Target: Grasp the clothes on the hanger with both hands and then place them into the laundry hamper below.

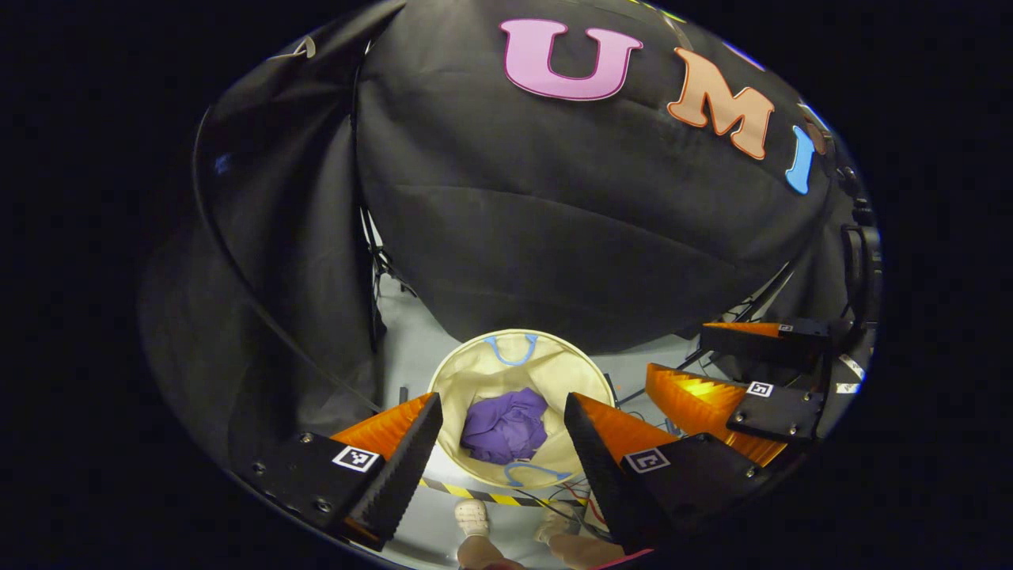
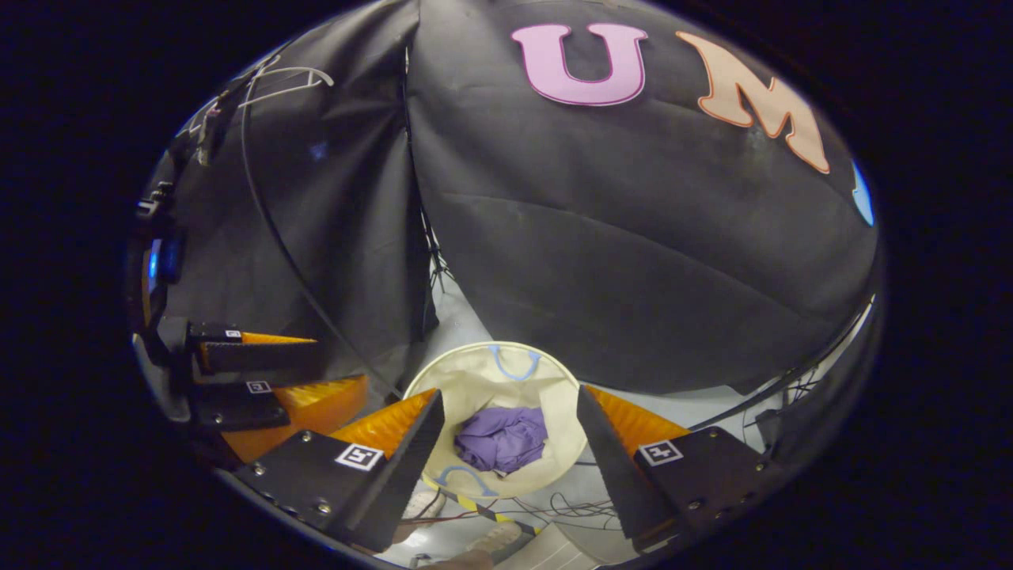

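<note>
Both tongs spread wide, pinching nothing. Left gripper [image 1: 502, 443] held high over the laundry hamper [image 1: 475, 372], jaws framing its round cream mouth from above; right gripper [image 2: 510, 443] just the same in its own view, fingers parted with bare air between them. Right gripper seen again beside the left in the left gripper view, off to the right, likewise open; left gripper seen at the left edge of the right gripper view, also open.

Purple clothes [image 1: 506, 427] lying crumpled at the bottom of the hamper, between its two blue handles, touching neither gripper. A white hanger [image 2: 289, 77] hanging bare at the upper left of the right gripper view.

By these signs, placing step done: garment off the hanger and down in the hamper, release complete. Next, probably nothing more than lifting both tongs clear and away; no further grasp called for, unless the cloth needs pressing deeper.

Pale grey floor [image 1: 411, 332] under the hamper, a yellow-and-black striped tape [image 1: 475, 492] across it near the hamper's front, loose cables [image 2: 554, 507] trailing beside. Two light shoes [image 1: 473, 516] at the bottom edge. Black cloth wall [image 1: 554, 222] close behind, draped in folds.
</note>
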{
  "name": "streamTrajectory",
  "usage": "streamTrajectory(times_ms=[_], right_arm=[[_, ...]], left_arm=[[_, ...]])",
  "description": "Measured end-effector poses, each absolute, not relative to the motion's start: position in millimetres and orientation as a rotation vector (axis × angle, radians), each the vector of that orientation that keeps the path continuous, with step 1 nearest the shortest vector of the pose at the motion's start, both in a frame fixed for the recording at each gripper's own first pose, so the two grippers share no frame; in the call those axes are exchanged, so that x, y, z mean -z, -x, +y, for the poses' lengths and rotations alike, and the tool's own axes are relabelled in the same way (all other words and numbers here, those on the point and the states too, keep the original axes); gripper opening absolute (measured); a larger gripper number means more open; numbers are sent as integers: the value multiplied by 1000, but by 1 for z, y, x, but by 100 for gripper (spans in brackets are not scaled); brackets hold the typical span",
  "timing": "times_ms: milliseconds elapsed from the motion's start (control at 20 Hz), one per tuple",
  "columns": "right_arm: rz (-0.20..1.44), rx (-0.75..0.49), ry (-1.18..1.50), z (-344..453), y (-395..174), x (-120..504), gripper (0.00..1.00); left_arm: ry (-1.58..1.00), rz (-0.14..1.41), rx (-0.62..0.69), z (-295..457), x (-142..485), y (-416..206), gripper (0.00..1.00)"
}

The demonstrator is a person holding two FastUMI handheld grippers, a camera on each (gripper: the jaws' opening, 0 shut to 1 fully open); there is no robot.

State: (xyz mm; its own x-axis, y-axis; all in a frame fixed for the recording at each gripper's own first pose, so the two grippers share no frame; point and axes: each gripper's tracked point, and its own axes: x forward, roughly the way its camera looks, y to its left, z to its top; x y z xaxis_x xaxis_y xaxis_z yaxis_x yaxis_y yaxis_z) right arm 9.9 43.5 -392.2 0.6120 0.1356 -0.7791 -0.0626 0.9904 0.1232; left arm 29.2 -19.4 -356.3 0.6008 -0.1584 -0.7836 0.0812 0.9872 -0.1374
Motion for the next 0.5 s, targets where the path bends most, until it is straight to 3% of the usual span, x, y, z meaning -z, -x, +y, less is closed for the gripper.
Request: streamTrajectory(times_ms=[500], right_arm=[[663, -8, -72, -14, -45, 287, 100]], left_arm=[[4, 592, 122, -25, 226, -79, 97]])
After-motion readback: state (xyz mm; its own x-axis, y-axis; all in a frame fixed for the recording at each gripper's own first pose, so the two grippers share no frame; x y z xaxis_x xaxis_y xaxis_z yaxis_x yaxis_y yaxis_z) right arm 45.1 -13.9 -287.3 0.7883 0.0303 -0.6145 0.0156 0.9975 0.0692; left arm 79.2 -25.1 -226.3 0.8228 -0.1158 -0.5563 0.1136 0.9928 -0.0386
